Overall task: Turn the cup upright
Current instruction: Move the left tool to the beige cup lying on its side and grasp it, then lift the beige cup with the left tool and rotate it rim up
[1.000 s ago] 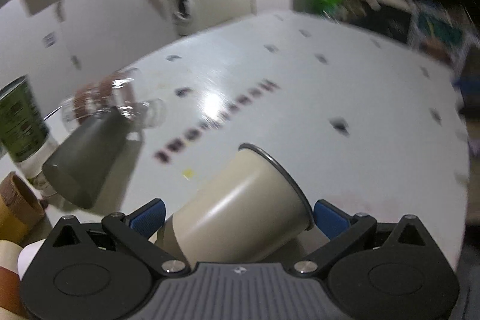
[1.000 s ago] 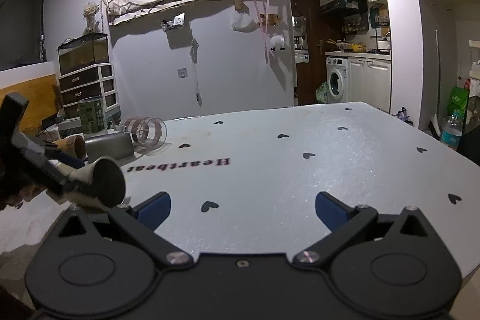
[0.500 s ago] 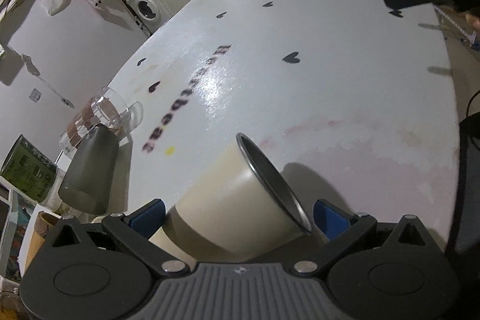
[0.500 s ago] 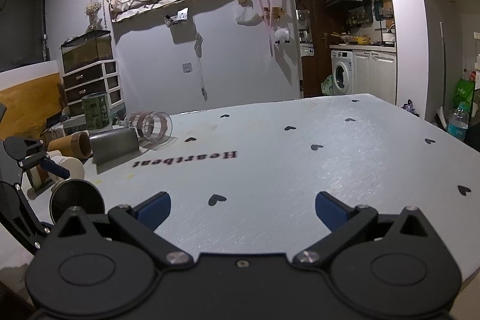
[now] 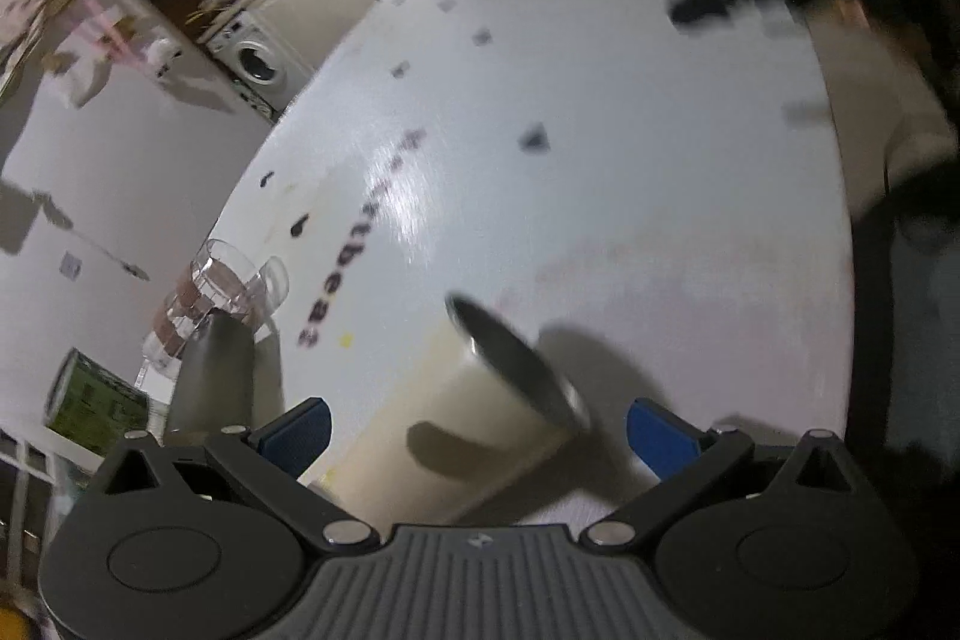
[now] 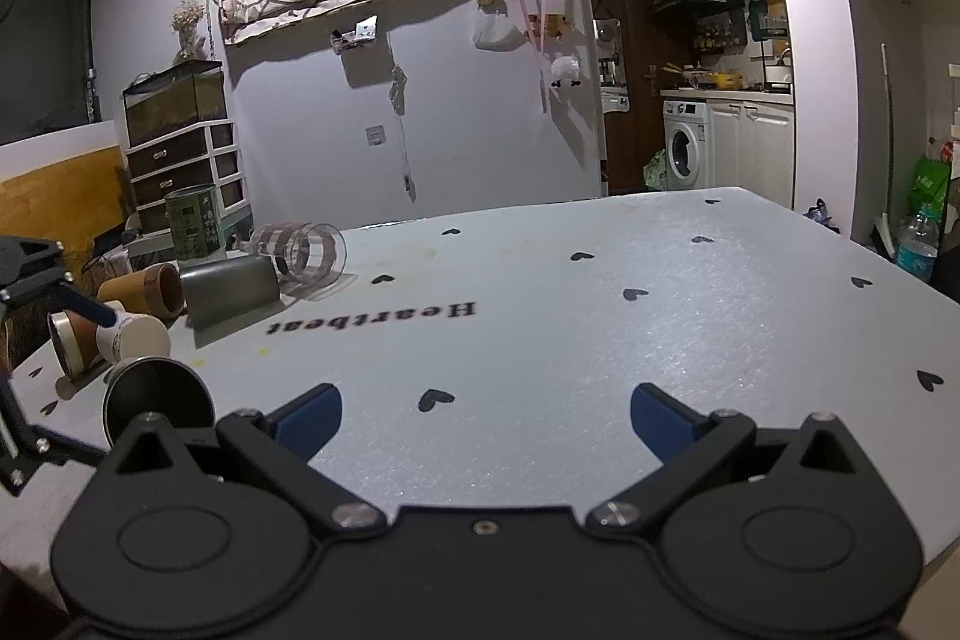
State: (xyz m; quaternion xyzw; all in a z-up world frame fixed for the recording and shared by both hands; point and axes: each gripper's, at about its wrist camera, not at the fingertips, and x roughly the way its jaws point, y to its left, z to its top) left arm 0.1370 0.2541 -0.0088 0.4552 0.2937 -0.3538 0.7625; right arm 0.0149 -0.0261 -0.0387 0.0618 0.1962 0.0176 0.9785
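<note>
**Cream cup lies between the left gripper's spread fingers**

The left gripper [image 5: 477, 430] is tipped down at the table [image 5: 630, 196], its view rolled so the tabletop slants. Its two blue-padded fingers [image 5: 297, 430] stand wide apart. The cup [image 5: 456, 430] lies between them on its side, cream outside and dark metal inside, its open mouth pointing away toward 1 o'clock. The left pad is just beside the cup's wall; the right pad is clear of it, with a gap and the cup's shadow between. Whether the left pad actually touches cannot be told through the motion blur.

From the right wrist view, the same cup [image 6: 157, 394] shows at 9 o'clock with its round dark mouth facing the camera, the left gripper's frame on either side of it.

The right gripper [image 6: 483, 415] is held level and low over the near edge of the table [image 6: 660, 316], pointing across it, fingers [image 6: 663, 421] spread wide with only bare tabletop between them.

Further out at 10 o'clock in the right view, other things lie tipped over: a grey cup [image 6: 231, 289], a clear glass [image 6: 306, 253] with brown bands just behind it, and a brown cup [image 6: 147, 289] to its left. A green tin [image 6: 193, 223] stands upright behind them. The word "Heartbeat" [image 6: 372, 319] is printed upside down on the table among small black hearts.
</note>
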